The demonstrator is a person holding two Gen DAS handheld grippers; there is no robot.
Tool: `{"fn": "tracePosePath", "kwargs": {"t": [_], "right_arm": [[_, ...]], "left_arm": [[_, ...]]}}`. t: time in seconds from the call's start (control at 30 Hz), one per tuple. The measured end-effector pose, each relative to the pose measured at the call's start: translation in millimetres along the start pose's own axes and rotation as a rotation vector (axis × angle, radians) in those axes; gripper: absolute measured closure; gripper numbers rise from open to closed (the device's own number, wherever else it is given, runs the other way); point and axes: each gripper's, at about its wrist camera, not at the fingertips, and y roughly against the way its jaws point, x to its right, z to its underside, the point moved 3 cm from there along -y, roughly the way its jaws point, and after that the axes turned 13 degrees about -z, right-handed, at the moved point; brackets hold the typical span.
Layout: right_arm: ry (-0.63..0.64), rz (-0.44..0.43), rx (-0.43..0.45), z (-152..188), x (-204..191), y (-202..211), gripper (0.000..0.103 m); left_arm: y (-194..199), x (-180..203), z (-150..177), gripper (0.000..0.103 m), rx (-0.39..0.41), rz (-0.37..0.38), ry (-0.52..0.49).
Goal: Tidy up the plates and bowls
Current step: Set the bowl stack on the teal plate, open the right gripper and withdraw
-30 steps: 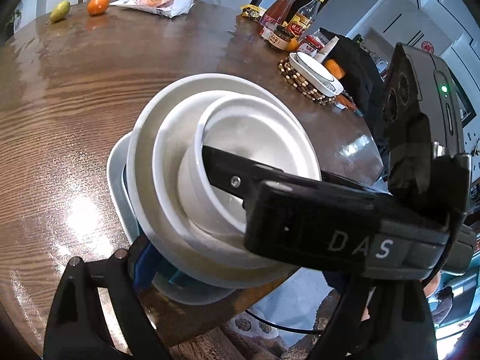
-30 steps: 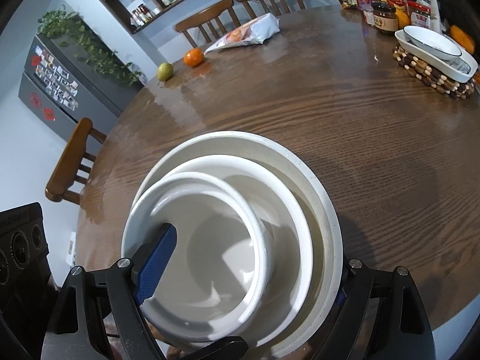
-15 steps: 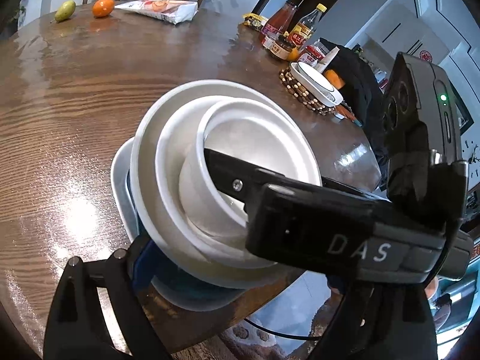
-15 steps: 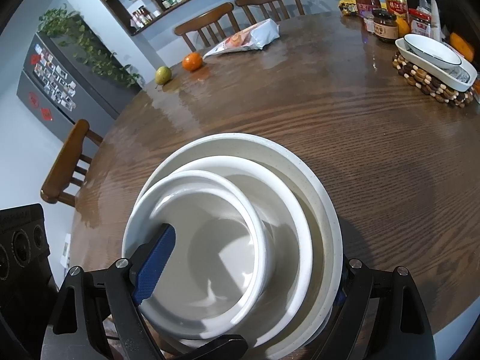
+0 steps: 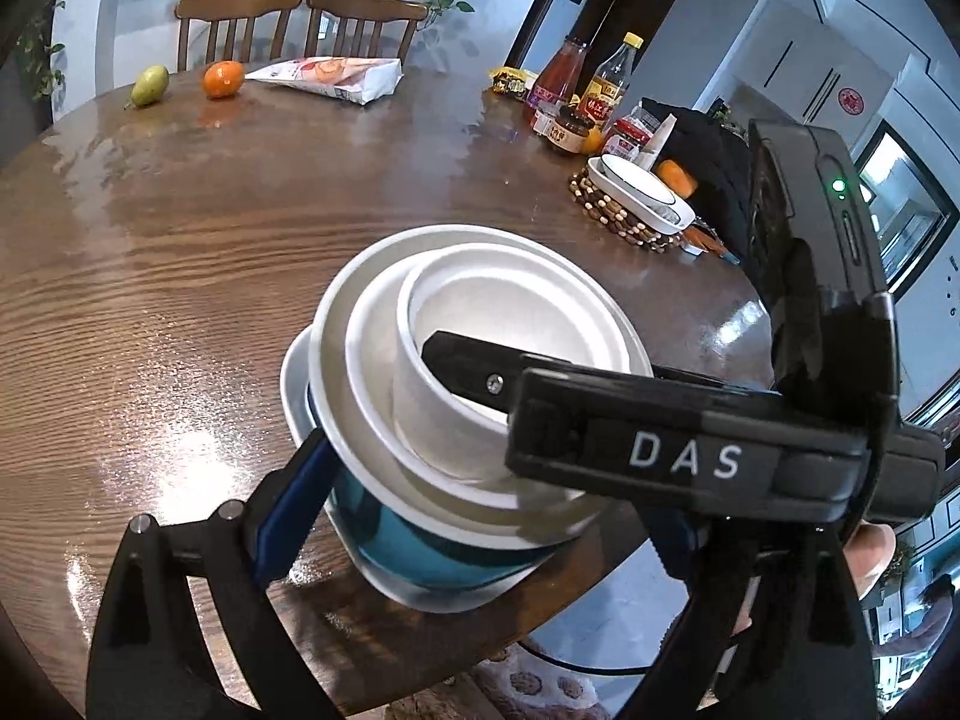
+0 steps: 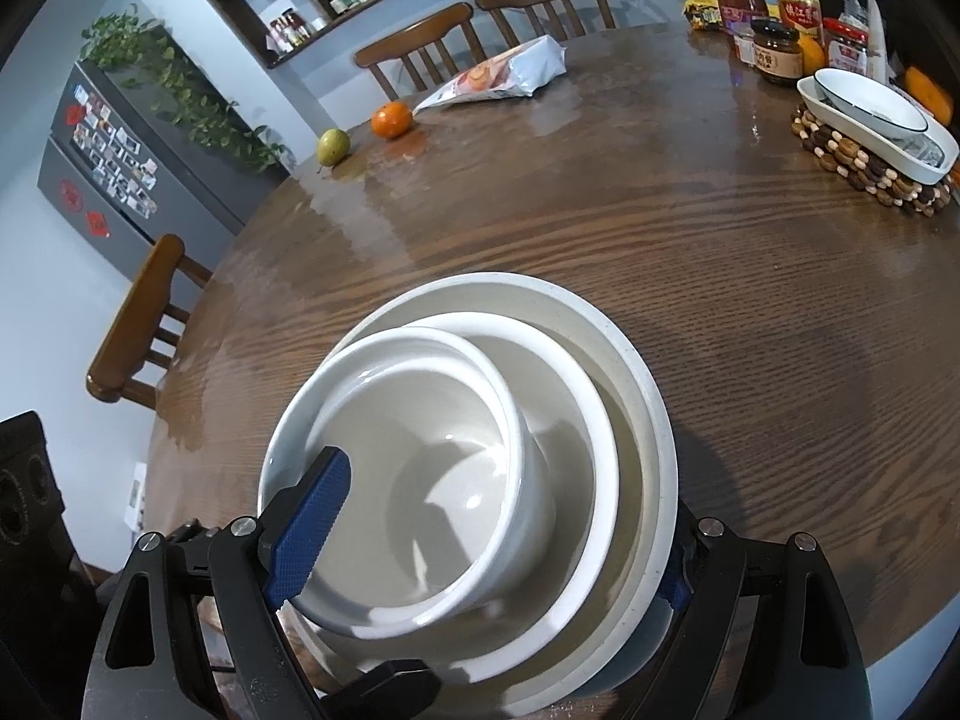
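Observation:
Three nested bowls stand on a pale plate near the front edge of the round wooden table. The small white bowl sits in a middle white bowl, inside a large bowl that is blue outside. My left gripper straddles the blue bowl low down. Its jaws are opening and its blue left pad is beside the wall; its right finger is hidden behind the right gripper's housing. My right gripper stands open over the stack, one finger in the small bowl, the other outside the large rim.
At the right edge, a white dish rests on a beaded trivet, with bottles and jars behind it. At the far side lie a snack bag, an orange and a pear. Wooden chairs ring the table.
The left view has tilted up, so the stack now sits lower and further right in it. The left jaws have spread wider. The right view is unchanged.

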Motion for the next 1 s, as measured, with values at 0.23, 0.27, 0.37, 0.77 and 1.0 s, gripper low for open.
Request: {"fn": "tracePosePath", "kwargs": {"t": [0.23, 0.27, 0.37, 0.77, 1.0], "right_arm": [[0.006, 0.007, 0.034, 5, -2, 10, 0.015], [0.017, 0.016, 0.047, 6, -4, 12, 0.015], [0.041, 0.058, 0.09, 9, -7, 22, 0.015], [0.16, 0.121, 0.231, 25, -26, 60, 0.011], [0.194, 0.119, 0.26, 45, -31, 69, 0.011]], "left_arm": [[11, -2, 5, 0.003, 0.042, -0.012, -0.025], [14, -2, 7, 0.003, 0.053, -0.01, -0.028], [25, -3, 11, 0.001, 0.084, -0.001, -0.032], [53, -14, 34, 0.001, 0.191, -0.091, -0.035], [54, -24, 47, 0.001, 0.201, -0.153, -0.007]]}}
